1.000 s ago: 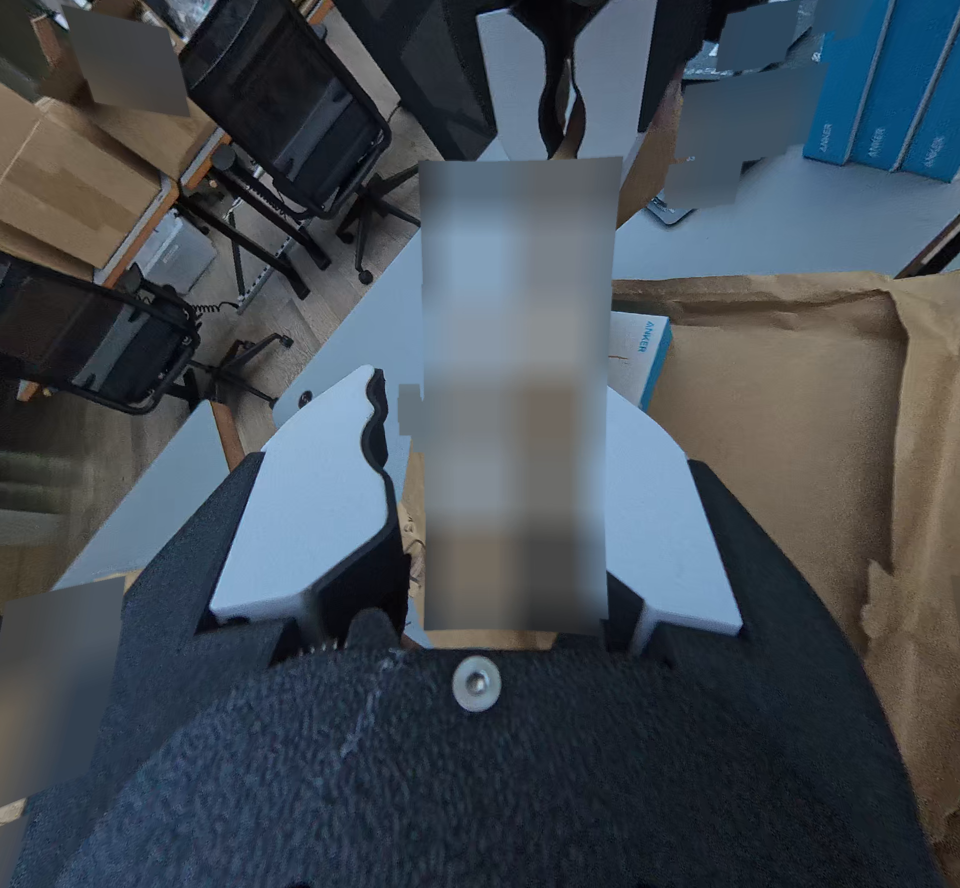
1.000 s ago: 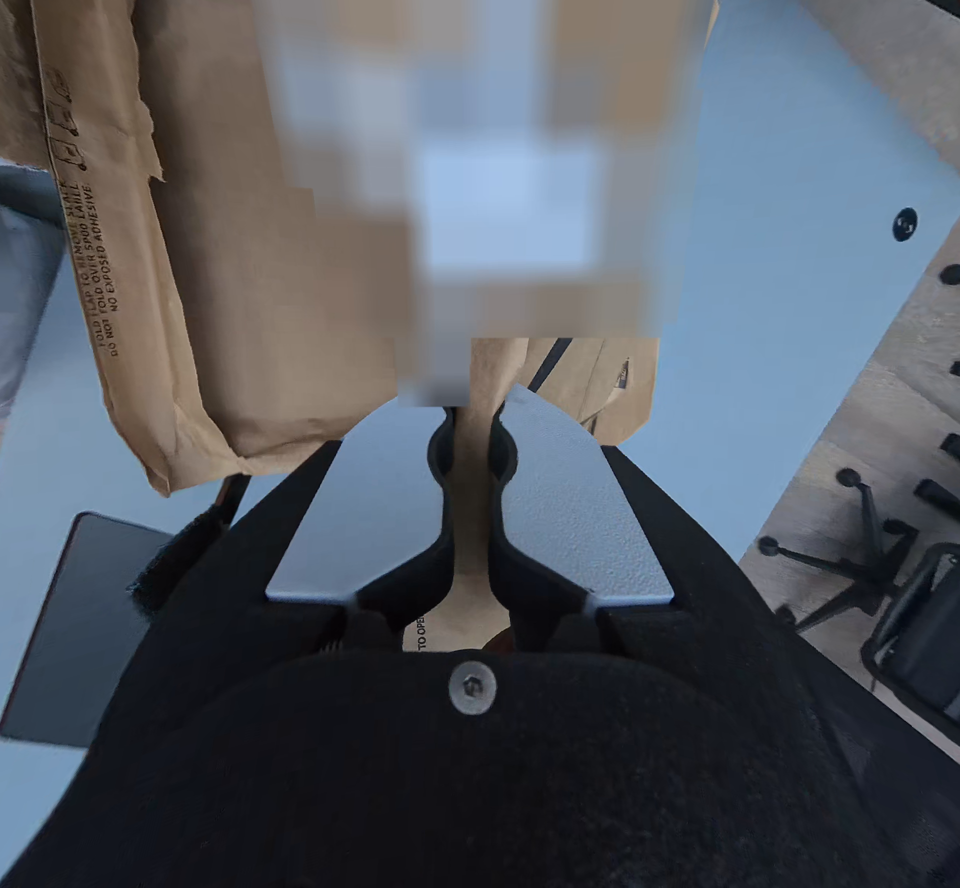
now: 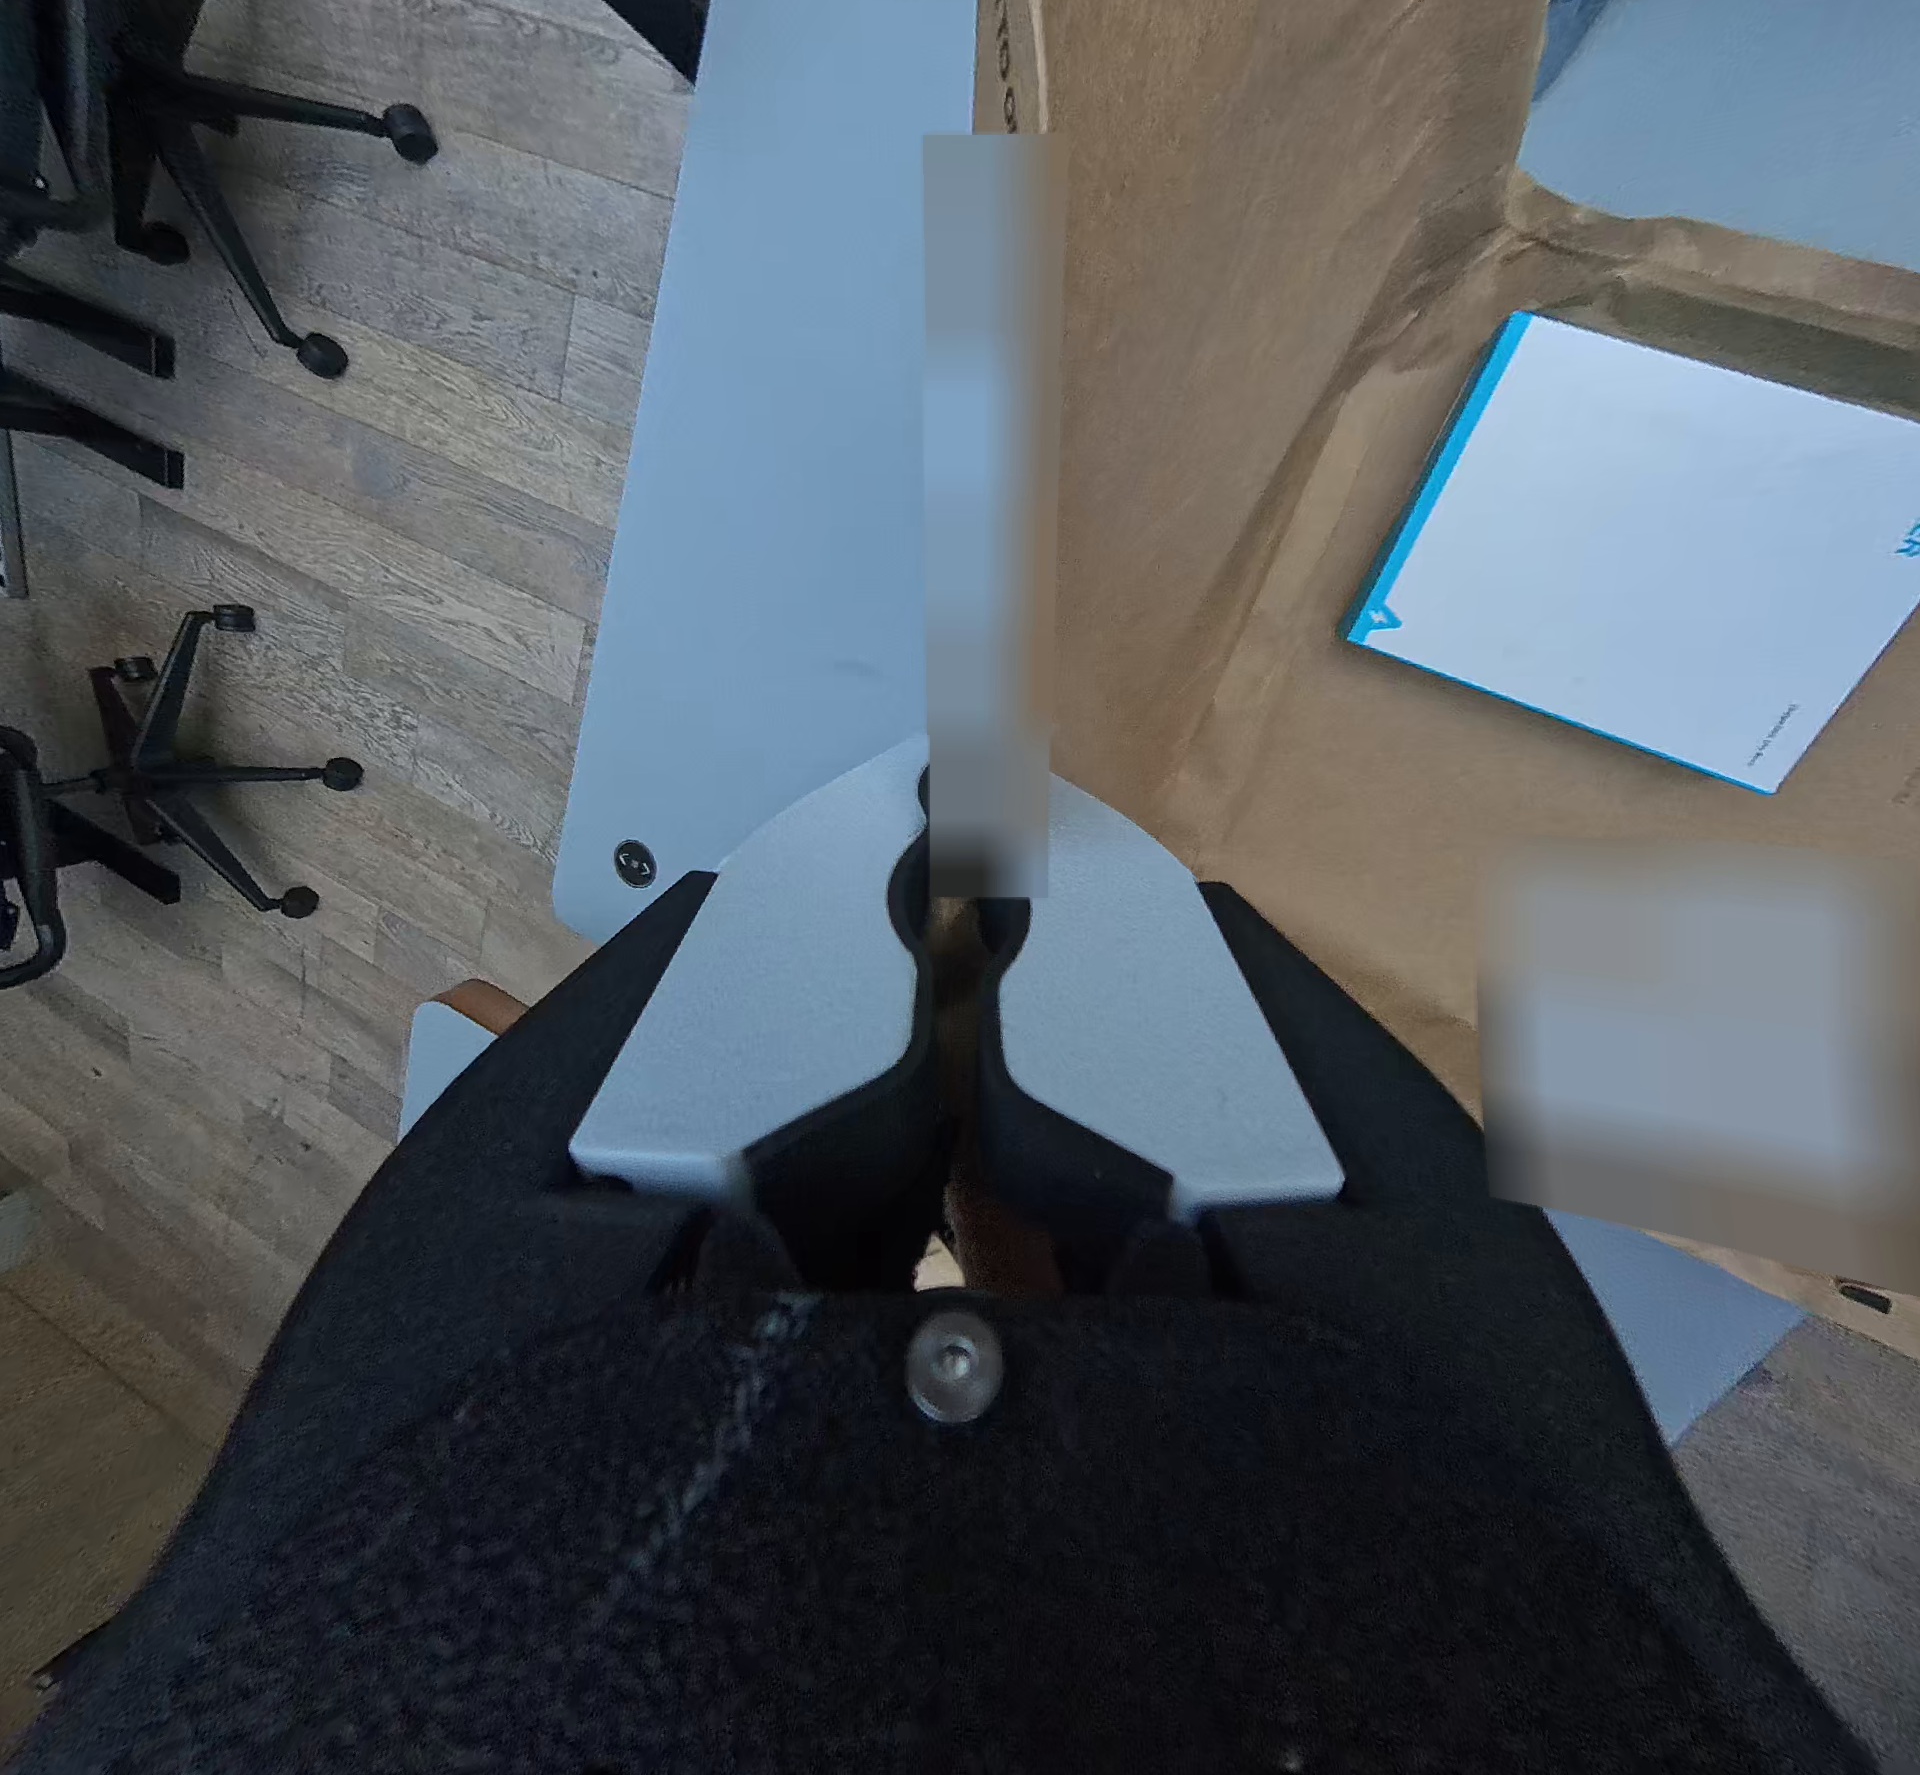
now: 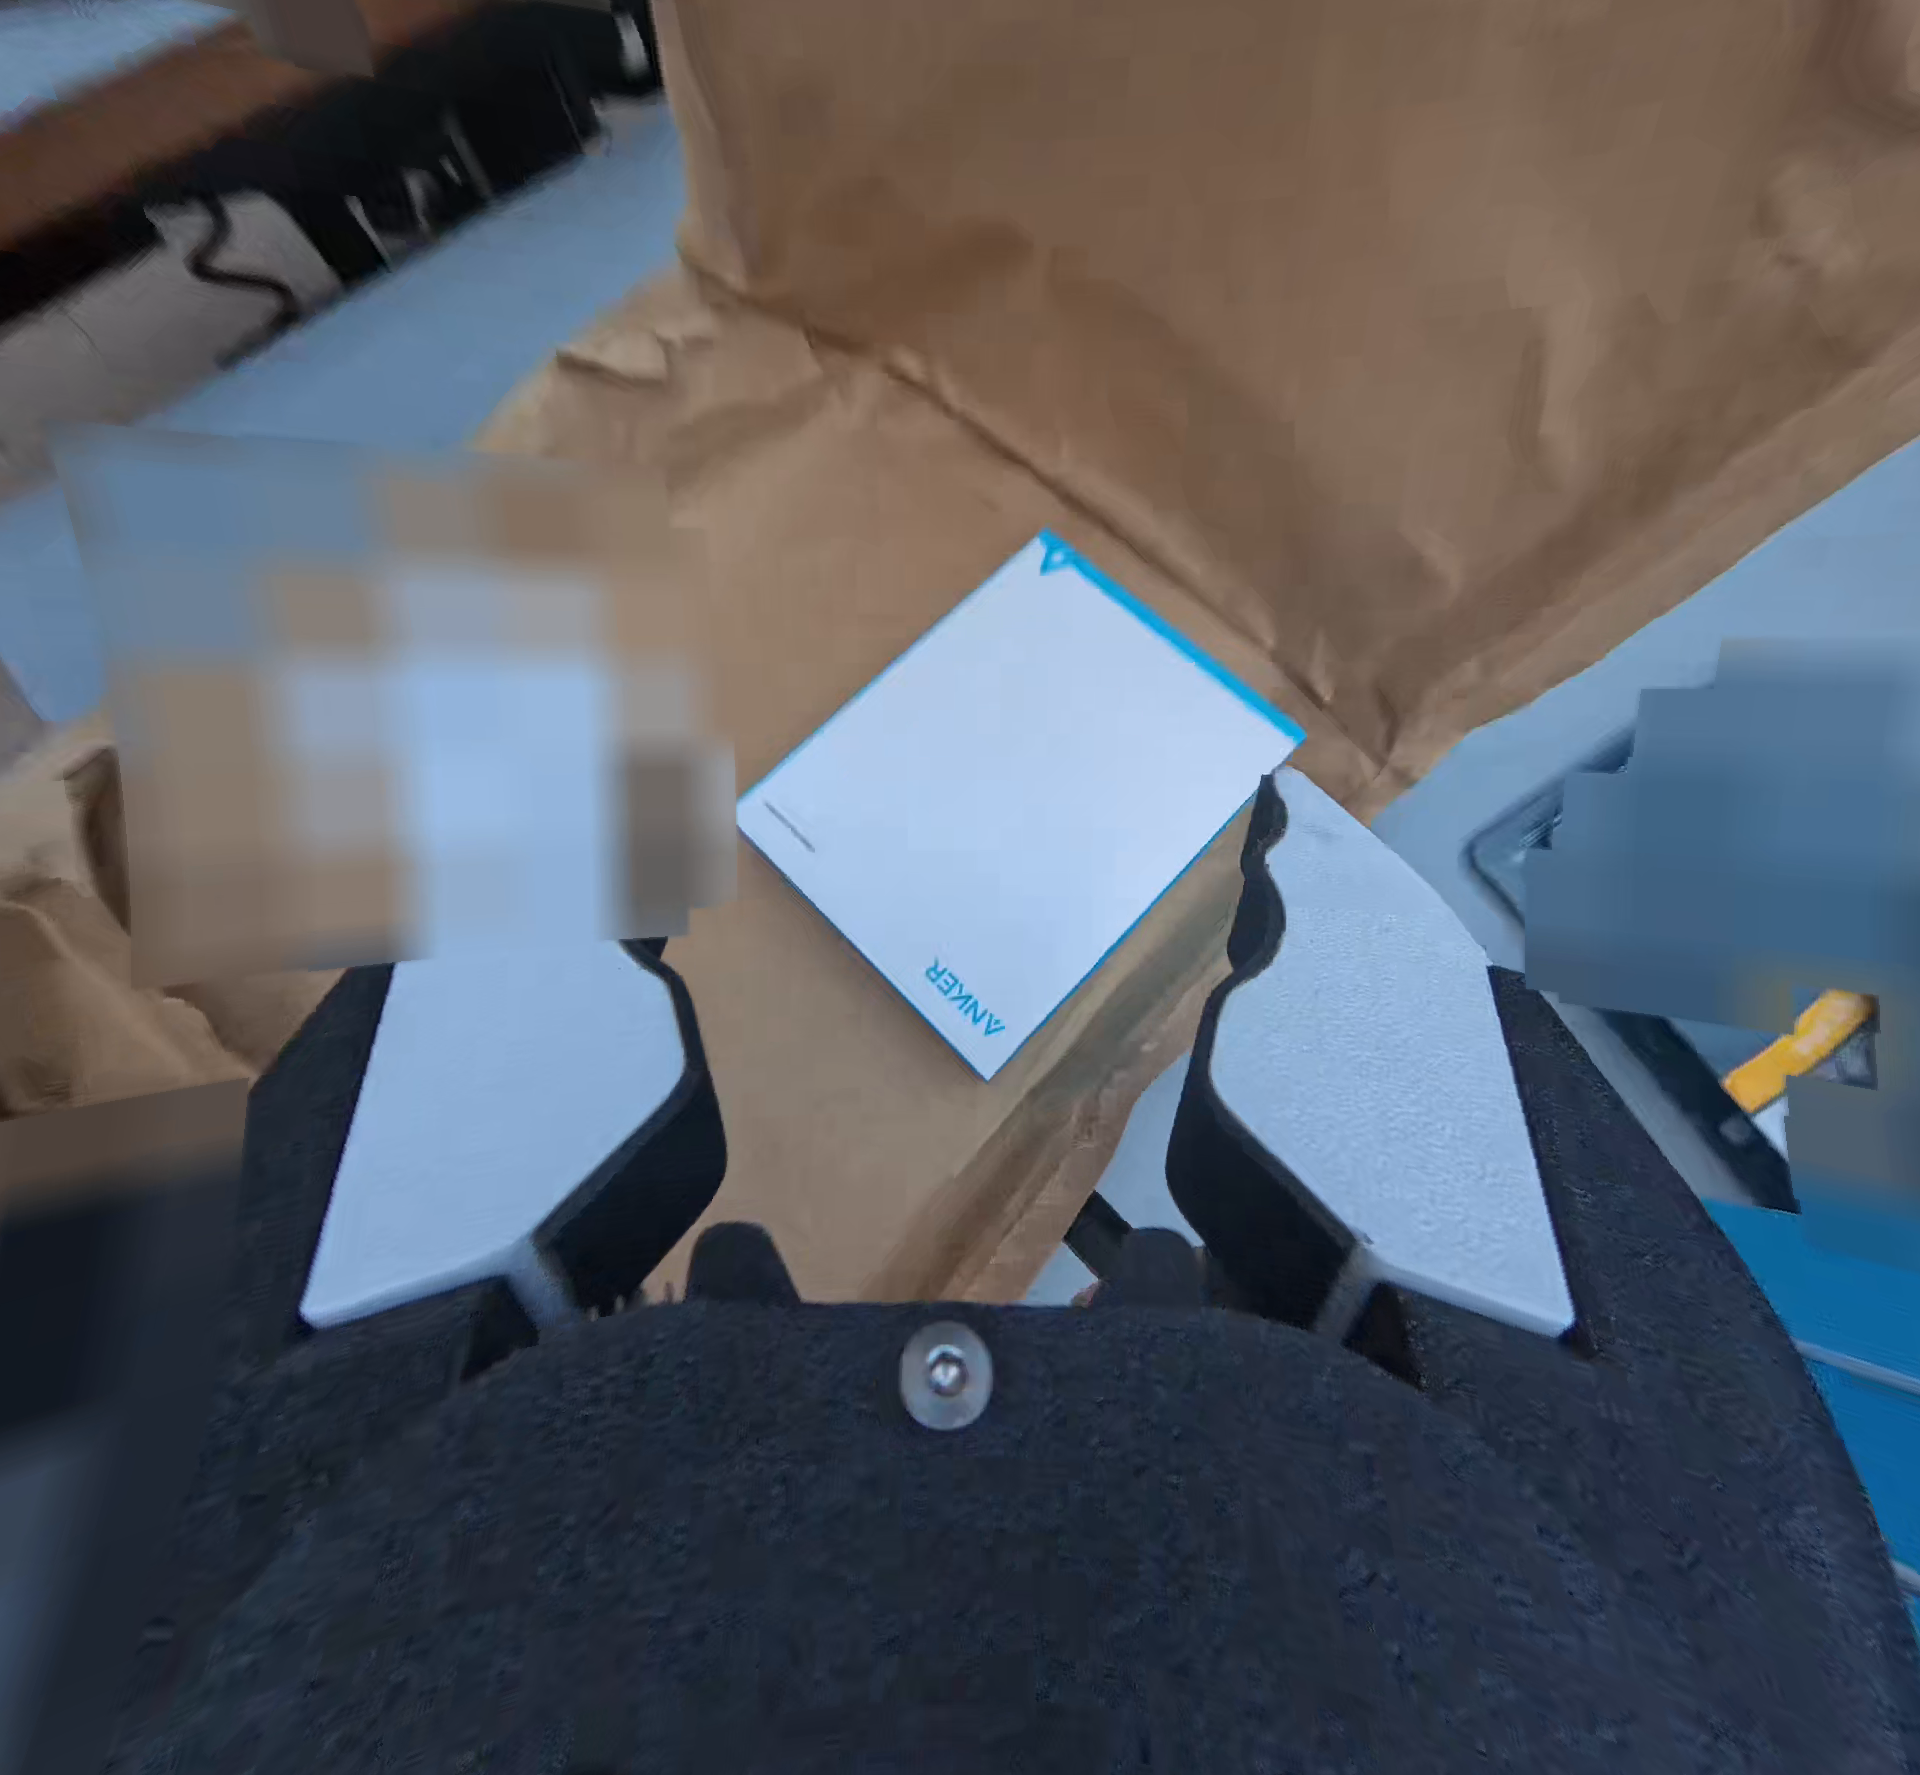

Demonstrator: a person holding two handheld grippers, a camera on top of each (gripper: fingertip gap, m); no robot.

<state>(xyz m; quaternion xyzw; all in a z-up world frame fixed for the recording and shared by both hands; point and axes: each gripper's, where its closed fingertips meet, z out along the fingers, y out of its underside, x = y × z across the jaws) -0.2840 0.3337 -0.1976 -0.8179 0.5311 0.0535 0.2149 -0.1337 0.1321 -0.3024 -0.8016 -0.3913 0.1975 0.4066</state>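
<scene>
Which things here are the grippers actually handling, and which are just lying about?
Handled:
left gripper, shut on bag
right gripper, open, nearest box, which lies on the bag

Lying about:
chairs
table

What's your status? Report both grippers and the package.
Left gripper shut on brown paper mailer, holding it up. Right gripper open above white box lying on the paper. Nothing between.

The left gripper (image 3: 961,852) pinches the raised brown paper mailer (image 3: 1278,375); a flat white, blue-edged box (image 4: 1023,790) lies on it; the right gripper (image 4: 966,904) hovers spread above the box.
</scene>
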